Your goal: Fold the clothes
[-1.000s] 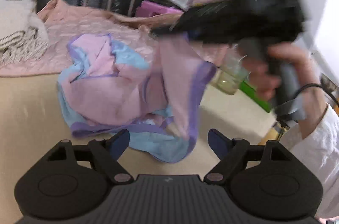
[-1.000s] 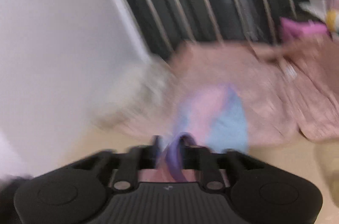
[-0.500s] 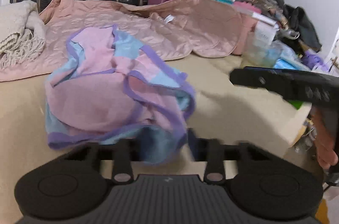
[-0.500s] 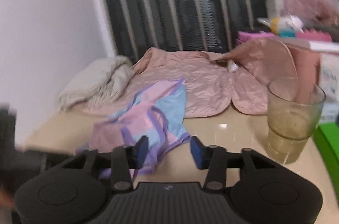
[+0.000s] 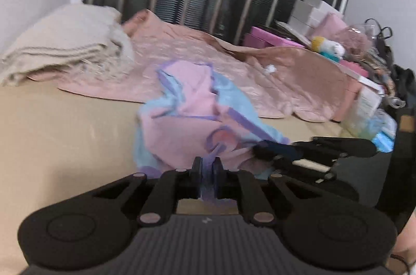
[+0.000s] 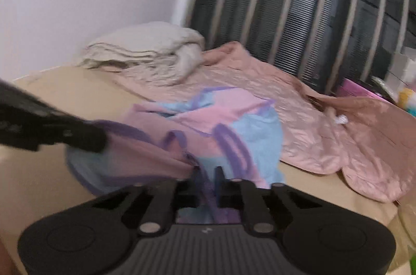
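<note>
The pink, blue and purple garment (image 5: 205,116) lies crumpled in a heap on the beige desk (image 5: 65,124), its far edge resting against the quilted pink blanket (image 5: 273,77) spread behind it, and I have its near hem in both of my tongs. My left tongs (image 5: 207,165) are pressed together on a bunch of purple-trimmed hem, with fabric plainly showing between the pads. My right tongs (image 6: 206,172) are closing on another stretch of the same hem, purple and blue cloth gathered between them; in the left view they reach in from the right, just beside my left pair. As I judge it, the step in hand is to get the piece opened flat before any fold, and to do that well I should first be sure each pinch holds a single edge and not several bunched layers, since the cloth looks thin and slippery. Then I would lift only enough to let the heap hang free, draw my two hands apart along the hem until it runs taut, and lay it down toward me on the bare desk. I should keep it clear of the blanket and the cream knitted throw (image 5: 67,51) at the back, so nothing drags along with it.
</note>
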Action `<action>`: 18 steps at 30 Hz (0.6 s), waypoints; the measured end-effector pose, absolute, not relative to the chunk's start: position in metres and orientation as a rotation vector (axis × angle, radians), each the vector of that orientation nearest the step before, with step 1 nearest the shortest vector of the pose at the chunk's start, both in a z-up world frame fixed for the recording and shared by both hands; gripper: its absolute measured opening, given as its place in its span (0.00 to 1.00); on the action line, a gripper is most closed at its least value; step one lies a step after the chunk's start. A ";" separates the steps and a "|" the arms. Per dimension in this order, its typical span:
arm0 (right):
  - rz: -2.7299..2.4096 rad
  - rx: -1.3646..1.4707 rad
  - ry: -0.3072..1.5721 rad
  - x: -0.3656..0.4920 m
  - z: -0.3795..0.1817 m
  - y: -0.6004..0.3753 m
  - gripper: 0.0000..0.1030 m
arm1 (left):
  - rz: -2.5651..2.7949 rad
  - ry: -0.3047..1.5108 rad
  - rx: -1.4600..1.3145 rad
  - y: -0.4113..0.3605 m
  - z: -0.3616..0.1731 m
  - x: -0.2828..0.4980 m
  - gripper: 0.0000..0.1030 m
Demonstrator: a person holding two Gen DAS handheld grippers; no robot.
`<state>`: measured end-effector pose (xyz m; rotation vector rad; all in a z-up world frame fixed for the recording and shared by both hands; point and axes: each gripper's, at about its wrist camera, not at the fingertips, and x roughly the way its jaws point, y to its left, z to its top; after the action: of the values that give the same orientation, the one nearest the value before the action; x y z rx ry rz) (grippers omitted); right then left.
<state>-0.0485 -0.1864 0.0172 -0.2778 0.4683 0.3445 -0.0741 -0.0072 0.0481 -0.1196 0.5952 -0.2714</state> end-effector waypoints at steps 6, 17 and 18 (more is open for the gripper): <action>0.181 -0.157 0.344 -0.110 0.046 -0.232 0.05 | -0.183 0.472 0.003 0.002 0.050 -0.114 0.11; 0.125 -0.127 0.408 -0.176 0.026 -0.257 0.05 | -0.302 0.519 0.171 -0.029 0.030 -0.148 0.49; 0.124 -0.134 0.415 -0.177 0.023 -0.255 0.06 | -0.312 0.526 0.190 -0.032 0.028 -0.150 0.53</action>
<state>-0.1767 -0.2555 0.0226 -0.1341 0.4154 0.1243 -0.1497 -0.0319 0.0284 0.1905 0.5258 -0.3121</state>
